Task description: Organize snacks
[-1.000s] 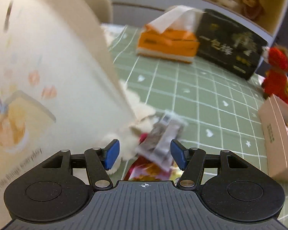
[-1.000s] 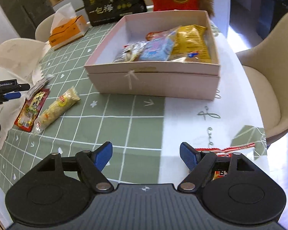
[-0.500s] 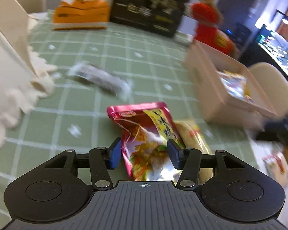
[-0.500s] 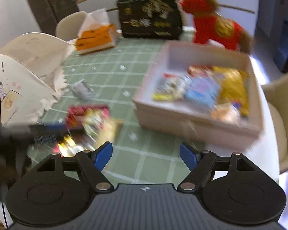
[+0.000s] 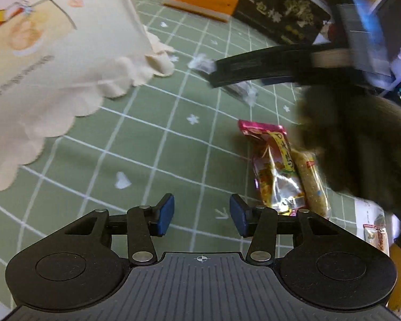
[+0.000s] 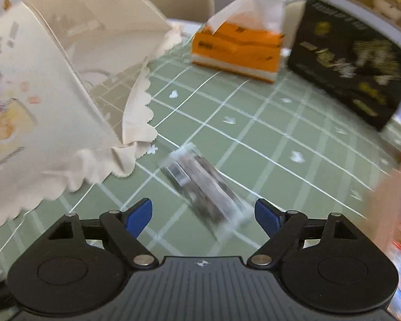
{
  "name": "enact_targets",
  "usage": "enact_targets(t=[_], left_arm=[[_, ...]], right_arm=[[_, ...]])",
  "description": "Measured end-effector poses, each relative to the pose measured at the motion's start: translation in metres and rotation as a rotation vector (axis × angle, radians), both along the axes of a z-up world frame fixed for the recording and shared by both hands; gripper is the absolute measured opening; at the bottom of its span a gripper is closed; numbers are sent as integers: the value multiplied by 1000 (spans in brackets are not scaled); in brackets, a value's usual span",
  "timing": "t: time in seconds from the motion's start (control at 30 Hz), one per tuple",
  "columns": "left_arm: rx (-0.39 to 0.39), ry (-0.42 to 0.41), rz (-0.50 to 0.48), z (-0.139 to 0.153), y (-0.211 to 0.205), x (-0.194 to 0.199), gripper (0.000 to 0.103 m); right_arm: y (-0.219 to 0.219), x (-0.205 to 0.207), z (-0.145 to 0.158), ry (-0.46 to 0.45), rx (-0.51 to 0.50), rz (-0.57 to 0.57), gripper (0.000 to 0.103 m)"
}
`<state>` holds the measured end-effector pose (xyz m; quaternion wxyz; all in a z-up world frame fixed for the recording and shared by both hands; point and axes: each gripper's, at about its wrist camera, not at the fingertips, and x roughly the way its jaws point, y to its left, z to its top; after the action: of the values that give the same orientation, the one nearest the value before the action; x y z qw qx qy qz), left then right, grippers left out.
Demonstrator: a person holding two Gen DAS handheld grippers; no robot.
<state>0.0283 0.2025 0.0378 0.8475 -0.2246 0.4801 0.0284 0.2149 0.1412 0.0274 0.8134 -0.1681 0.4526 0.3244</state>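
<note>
Green grid tablecloth (image 6: 280, 147) (white lines) under crinkly silver packet (image 6: 200, 187).

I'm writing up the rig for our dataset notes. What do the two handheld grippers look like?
Both look alike. The left gripper and right gripper each have a ribbed dark-grey body with a small crosshair mark, two round black discs, black linkage arms with silver pivot pins, and blue fingertip pads. In the left view the right one's black body carries a white-print label. No cables show.

Paper bag (image 6: 53, 85) beside grey packet (image 6: 200, 184).
</note>
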Motion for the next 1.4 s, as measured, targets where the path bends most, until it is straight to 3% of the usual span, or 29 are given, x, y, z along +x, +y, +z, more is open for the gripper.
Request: enact_targets(t=[0.1, 0.23, 0.27, 0.33, 0.37, 0.4, 0.57, 0.8, 0.97, 1.13, 1.2, 1.27, 1.4], left_arm=[[-12, -14, 3, 0, 4, -7, 51], [-31, -23, -23, -3, 3, -9, 51], [-39, -25, -23, -4, 2, -8, 51], [-54, -25, -26, -5, -1, -9, 51], [-57, -25, -34, -5, -4, -9, 51], [-56, -24, -41, -5, -6, -9, 51], [-39, -14, -50, 0, -17, -8, 51], [-72, -10, -59, 8, -43, -3, 51], [-111, -5, -95, 10, -81, 9, 51], [-81, -27, -102, 10, -125, 30, 51], [-51, -38, -86, 10, -138, 42, 51], [-16, -34, -68, 7, -148, 54, 51], [59, -26, -57, -5, -165, 76, 49]], right_arm=[[12, 12, -15, -6, -24, -25, 92], [10, 16, -16, 28, -13, -33, 93], [10, 15, -16, 32, -22, -28, 90], [8, 12, -10, 41, -29, -2, 72], [8, 8, -7, 43, -35, 26, 46], [6, 4, -3, 61, -52, 64, 37], [-17, -23, 5, 59, -127, 107, 37], [-114, -54, 56, 67, 41, 22, 31], [-202, -70, 75, 28, 95, -103, 31], [-272, -94, 49, 92, 99, -173, 34], [-292, -109, 39, 102, 93, -191, 52], [-314, -129, 37, 79, 101, -192, 62], [-350, -170, 46, -47, 63, -190, 73]])
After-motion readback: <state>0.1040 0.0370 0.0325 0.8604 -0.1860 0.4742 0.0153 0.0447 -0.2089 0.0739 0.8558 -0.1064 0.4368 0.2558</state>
